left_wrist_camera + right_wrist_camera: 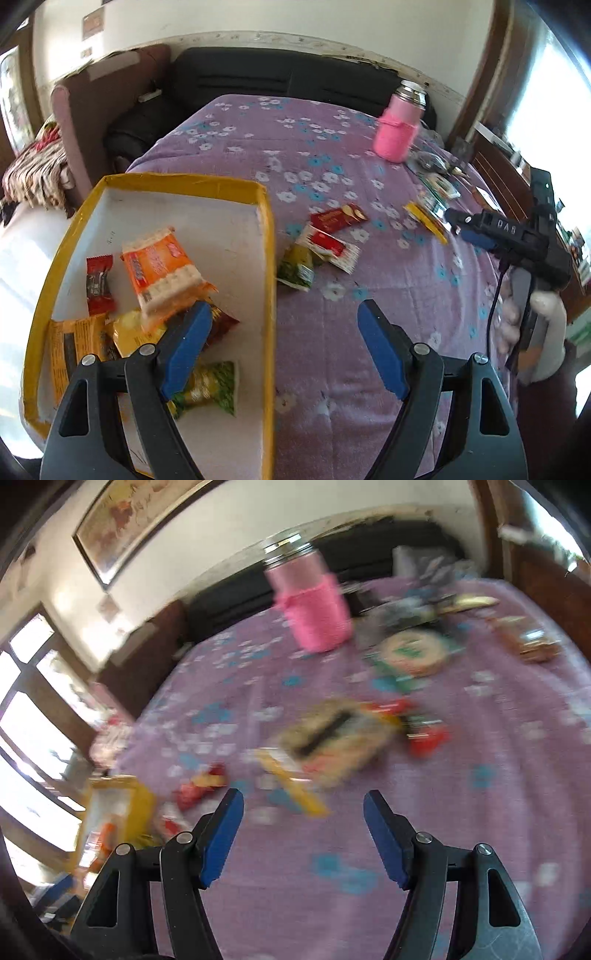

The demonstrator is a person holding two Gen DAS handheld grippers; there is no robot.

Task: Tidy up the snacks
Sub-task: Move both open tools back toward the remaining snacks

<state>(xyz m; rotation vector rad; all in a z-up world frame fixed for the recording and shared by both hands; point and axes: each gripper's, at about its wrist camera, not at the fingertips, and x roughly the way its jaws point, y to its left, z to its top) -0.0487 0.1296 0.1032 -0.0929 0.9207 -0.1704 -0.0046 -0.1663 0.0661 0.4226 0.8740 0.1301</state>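
Observation:
A yellow-rimmed box [271,236] with a white floor sits at the left on the purple flowered cloth. Inside lie an orange wafer pack [162,275], a small red sweet [99,284], yellow packets and a green packet [212,386]. My left gripper [282,345] hangs open over the box's right rim, with nothing between its pads. On the cloth beside the box lie two red packets [338,218] and a green one [295,267]. My right gripper [303,834] is open and empty above the cloth, near a blurred tan packet [334,736] and a yellow stick [295,784].
A pink-sleeved flask [397,129] stands at the far side, with a round green-and-tan pack [410,651] and more clutter to its right. A gloved hand [546,332] holds the right gripper at the table's right edge. A dark sofa runs behind the table.

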